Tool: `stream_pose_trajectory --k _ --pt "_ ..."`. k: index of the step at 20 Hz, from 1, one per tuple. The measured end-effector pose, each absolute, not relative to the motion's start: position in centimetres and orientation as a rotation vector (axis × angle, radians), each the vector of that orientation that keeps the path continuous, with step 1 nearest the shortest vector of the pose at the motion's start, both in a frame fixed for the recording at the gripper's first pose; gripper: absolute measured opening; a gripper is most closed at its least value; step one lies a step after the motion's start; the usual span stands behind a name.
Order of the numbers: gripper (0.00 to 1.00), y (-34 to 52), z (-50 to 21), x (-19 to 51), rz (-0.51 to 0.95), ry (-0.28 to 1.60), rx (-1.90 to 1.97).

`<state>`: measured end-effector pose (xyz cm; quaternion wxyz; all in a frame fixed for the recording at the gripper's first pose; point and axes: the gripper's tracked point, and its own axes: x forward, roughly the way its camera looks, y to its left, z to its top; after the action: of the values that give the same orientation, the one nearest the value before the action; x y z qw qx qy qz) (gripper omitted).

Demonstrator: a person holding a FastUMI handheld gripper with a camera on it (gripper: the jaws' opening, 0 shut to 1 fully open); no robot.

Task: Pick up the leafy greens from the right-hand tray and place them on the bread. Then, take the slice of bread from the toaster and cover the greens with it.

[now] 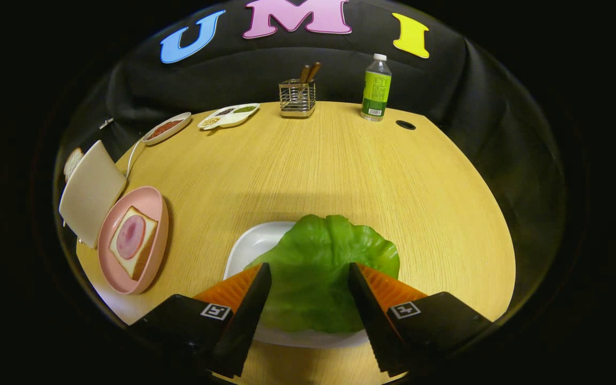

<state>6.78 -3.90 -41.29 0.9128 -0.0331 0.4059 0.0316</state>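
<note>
Wood-grain table [340, 171] carries a white tray [254, 243] holding the leafy greens [316, 267], which lie between the wide-open fingers of the gripper [309, 272], nothing gripped yet. Closing too shallow may only crease the floppy leaf, letting it slip before reaching the bread [132, 241] on the pink plate [153, 206]

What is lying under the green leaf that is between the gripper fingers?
Under the lettuce leaf is a white tray; its bare part shows beside the leaf. The covered part of the tray cannot be seen. The open gripper has one finger on each side of the leaf.
</note>
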Motion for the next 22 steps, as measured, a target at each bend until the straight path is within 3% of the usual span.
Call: stream_pose_trajectory --k 2,3,5,6,7,9,11,14,15,17,22 --pt "0.86 -3.0 -41.4 6.6 0.106 0.816 -0.100" --pt "0.72 -2.8 -41.3 6.6 0.120 0.808 -0.108" --pt "0.62 -2.5 -41.3 6.6 0.128 0.822 -0.088" --pt "0.62 -2.3 -41.5 6.6 0.122 0.838 -0.071" --pt "0.44 -2.2 -41.4 6.6 0.121 0.846 -0.071" --pt "0.44 -2.1 -41.3 6.6 0.142 0.866 -0.072" --pt "0.18 -2.4 -41.4 6.8 0.113 0.873 -0.020" --pt "0.17 -2.3 -41.7 6.7 0.108 0.904 0.030" --pt "0.08 -2.3 -41.2 6.8 0.113 0.913 0.053" --pt "0.06 -2.3 -41.2 6.8 0.117 0.929 0.084" --pt "0.05 -1.8 -38.8 6.9 0.113 0.898 0.045"
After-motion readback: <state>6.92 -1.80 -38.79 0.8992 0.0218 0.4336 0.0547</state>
